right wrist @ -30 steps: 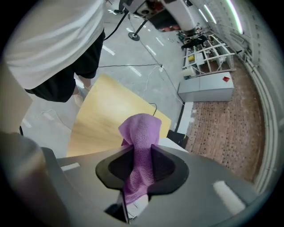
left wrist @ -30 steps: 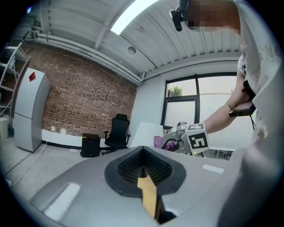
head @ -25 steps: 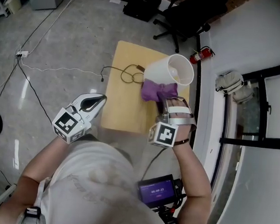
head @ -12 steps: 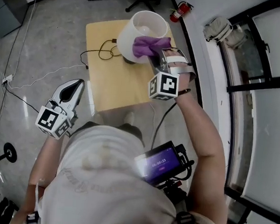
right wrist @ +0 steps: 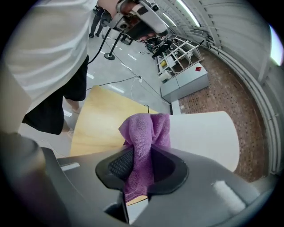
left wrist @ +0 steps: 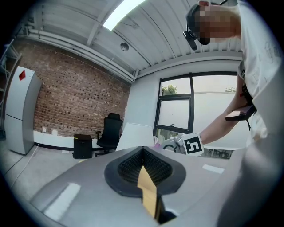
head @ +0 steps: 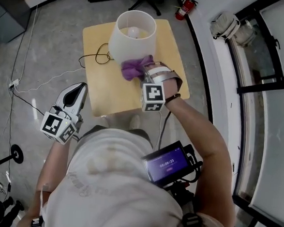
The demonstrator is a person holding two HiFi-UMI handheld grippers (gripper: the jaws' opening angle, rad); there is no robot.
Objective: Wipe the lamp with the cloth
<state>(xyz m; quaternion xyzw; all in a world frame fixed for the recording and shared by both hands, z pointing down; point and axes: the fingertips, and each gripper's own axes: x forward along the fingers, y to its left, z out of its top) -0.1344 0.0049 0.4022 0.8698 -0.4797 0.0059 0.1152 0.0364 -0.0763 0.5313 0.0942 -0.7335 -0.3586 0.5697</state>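
1 lamp (head: 133,37) | 1 cloth (head: 133,68) clamped in right gripper (head: 144,75) | left gripper (head: 78,88) jaws together, empty

You face a light wooden worktop (head: 92,90) on a grey floor (head: 50,41). Past its far right corner you can see a red fire extinguisher (head: 184,9) by the wall. A white power strip (head: 13,83) lies on the floor to your left. A black office chair (left wrist: 109,132) stands before the brick wall (left wrist: 75,97), near a tall grey cabinet (left wrist: 17,111).
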